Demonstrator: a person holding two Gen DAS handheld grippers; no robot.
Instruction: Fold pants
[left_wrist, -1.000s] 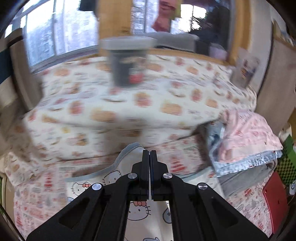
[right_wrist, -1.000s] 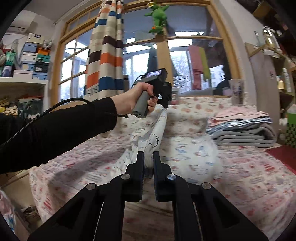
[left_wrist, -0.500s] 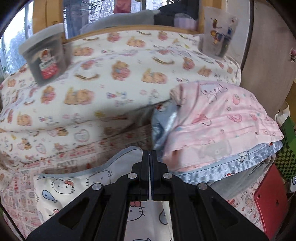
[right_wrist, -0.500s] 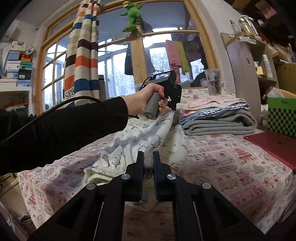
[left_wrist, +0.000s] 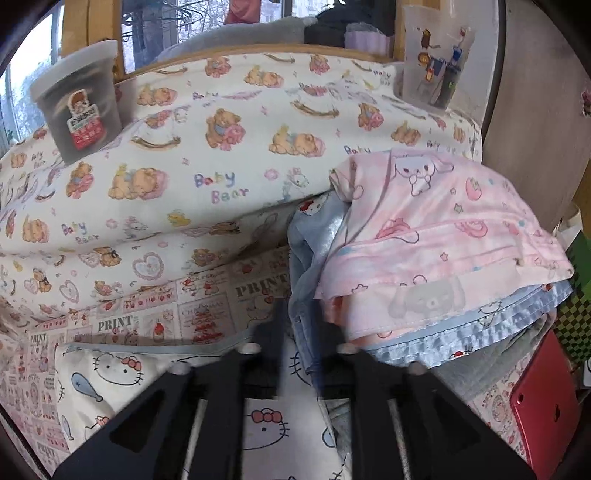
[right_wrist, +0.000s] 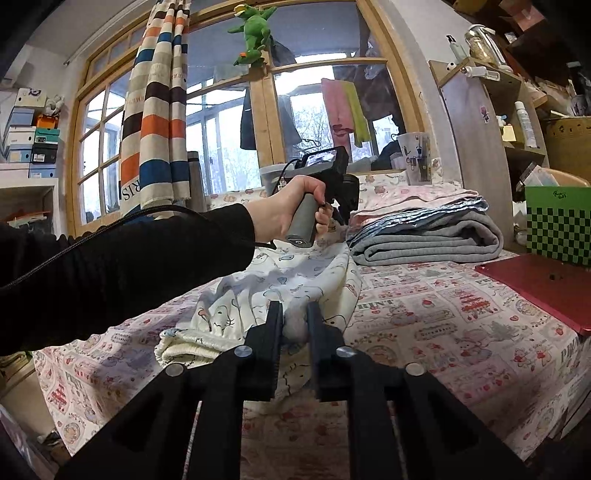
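The white cat-print pants (right_wrist: 291, 280) lie bunched on the bed, on a sheet (right_wrist: 443, 317) whose panels read "PRINT". The left gripper (left_wrist: 300, 321) hangs over their pale-blue waistband beside the stack of folded clothes (left_wrist: 436, 243); its jaws have just been opening and now stand parted, cloth showing in the gap but not pinched — released. The right gripper (right_wrist: 294, 321) has likewise just been opening; a fold of the pants sits between its fingers, and whether the pads still press it I cannot tell. Behind lies a quilt (left_wrist: 207, 166) lettered "Baby Bear". The striped curtain (right_wrist: 155, 122) shows "RIS" at its hem — the rest is hidden.
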